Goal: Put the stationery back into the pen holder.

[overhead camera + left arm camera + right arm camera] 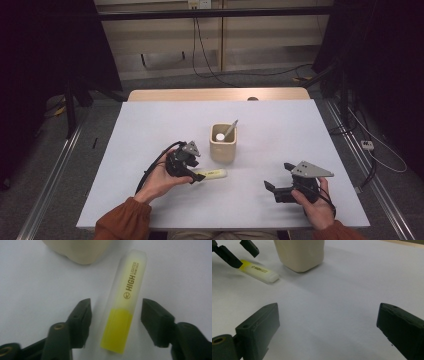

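Observation:
A yellow highlighter (pixel 212 174) with a frosted cap lies flat on the white table (pixel 280 125), just in front of a cream cup (pixel 222 144). My left gripper (pixel 194 173) is open at the highlighter's yellow end. In the left gripper view the highlighter (pixel 125 300) lies between the two jaws of this gripper (pixel 116 315), with a gap on each side. My right gripper (pixel 279 177) is held low at the front right, open wide and holding nothing. The right gripper view has that gripper (pixel 327 325) facing the highlighter (pixel 259 270) and the cup (pixel 299 253).
The cup holds a grey pen (pixel 230 128) and a white round-topped item (pixel 220 136). A wooden strip (pixel 215 94) runs along the table's far edge. Cables trail on the floor beyond it. The left gripper's jaws (pixel 235 253) show at the top left of the right gripper view.

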Demonstrator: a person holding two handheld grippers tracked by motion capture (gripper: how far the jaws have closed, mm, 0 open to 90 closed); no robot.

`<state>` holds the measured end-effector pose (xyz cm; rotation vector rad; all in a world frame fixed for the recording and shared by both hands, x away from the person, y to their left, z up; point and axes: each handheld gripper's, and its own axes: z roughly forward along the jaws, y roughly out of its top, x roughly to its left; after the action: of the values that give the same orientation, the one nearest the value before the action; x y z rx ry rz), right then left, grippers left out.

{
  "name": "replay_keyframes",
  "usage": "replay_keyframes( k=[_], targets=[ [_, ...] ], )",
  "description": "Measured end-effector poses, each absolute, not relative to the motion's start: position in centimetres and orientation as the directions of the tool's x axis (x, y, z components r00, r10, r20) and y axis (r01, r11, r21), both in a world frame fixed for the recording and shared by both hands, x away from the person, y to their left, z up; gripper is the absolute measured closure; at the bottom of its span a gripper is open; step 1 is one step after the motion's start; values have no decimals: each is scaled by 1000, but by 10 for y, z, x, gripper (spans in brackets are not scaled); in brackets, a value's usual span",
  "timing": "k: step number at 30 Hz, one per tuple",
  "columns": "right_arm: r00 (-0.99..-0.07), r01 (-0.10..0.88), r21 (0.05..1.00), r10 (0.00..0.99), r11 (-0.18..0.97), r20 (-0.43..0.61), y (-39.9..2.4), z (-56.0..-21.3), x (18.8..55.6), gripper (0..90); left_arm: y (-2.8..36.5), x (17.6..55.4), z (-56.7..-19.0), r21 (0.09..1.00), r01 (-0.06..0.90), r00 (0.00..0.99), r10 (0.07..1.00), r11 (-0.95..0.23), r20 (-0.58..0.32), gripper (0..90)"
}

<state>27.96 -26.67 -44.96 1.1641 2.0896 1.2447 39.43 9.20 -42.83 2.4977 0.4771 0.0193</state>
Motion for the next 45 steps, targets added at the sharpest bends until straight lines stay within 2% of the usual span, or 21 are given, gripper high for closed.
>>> replay_keyframes(
  k=[4,8,16,20,25,45],
  targets=[
    [-548,438,866,835,242,44,-267,-450,280,45,92,395,-432,544,325,940,330,-774,-92,482],
    [-548,438,866,835,241,45,-267,-450,280,44,88,393,-436,524,301,949,302,-797,-85,571],
    [-549,436,866,834,243,42,-266,-450,280,44,86,393,-436,513,269,959,278,-815,-61,602],
    [-551,436,866,834,245,41,-266,-450,280,44,87,396,-436,519,261,963,258,-814,-78,617],
    [-550,437,865,834,246,41,-266,-450,280,45,84,396,-435,501,233,971,227,-834,-73,670],
    [-551,436,866,833,245,42,-266,-450,280,44,86,392,-432,516,271,962,248,-813,-114,673]
  ],
)
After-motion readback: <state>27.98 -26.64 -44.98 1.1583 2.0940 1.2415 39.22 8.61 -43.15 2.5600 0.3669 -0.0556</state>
